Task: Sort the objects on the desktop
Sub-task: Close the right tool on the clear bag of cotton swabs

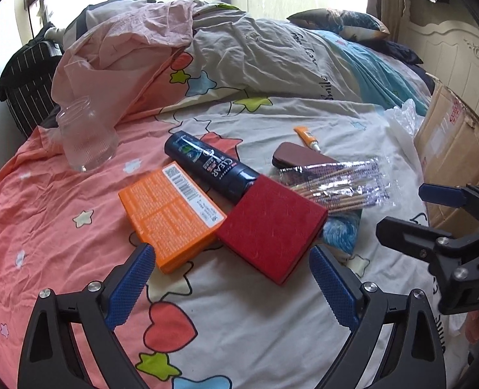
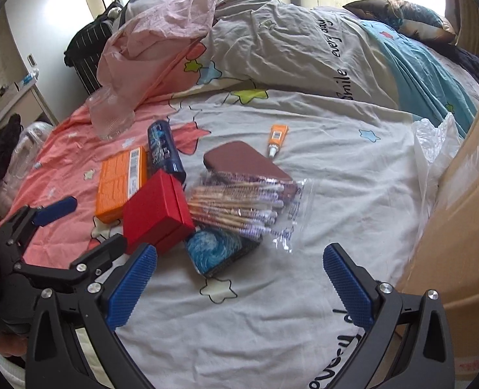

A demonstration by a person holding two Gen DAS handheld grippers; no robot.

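A pile of objects lies on the bed: an orange box (image 1: 171,214) (image 2: 121,183), a red box (image 1: 271,227) (image 2: 156,215), a dark blue CLEAR bottle (image 1: 211,165) (image 2: 165,152), a bag of cotton swabs (image 1: 339,184) (image 2: 242,209), a brown case (image 1: 304,157) (image 2: 245,162), a small orange tube (image 1: 307,136) (image 2: 276,139), a blue-patterned case (image 1: 339,230) (image 2: 220,253) and a clear glass jar (image 1: 87,133) (image 2: 111,118). My left gripper (image 1: 231,280) is open, just short of the orange and red boxes. My right gripper (image 2: 241,283) is open, near the blue-patterned case.
A cardboard box (image 1: 456,155) (image 2: 462,227) stands at the right with a clear plastic bag (image 2: 433,149) beside it. A crumpled duvet (image 1: 239,48) lies behind the pile. A dark striped bag (image 1: 28,74) sits at the far left.
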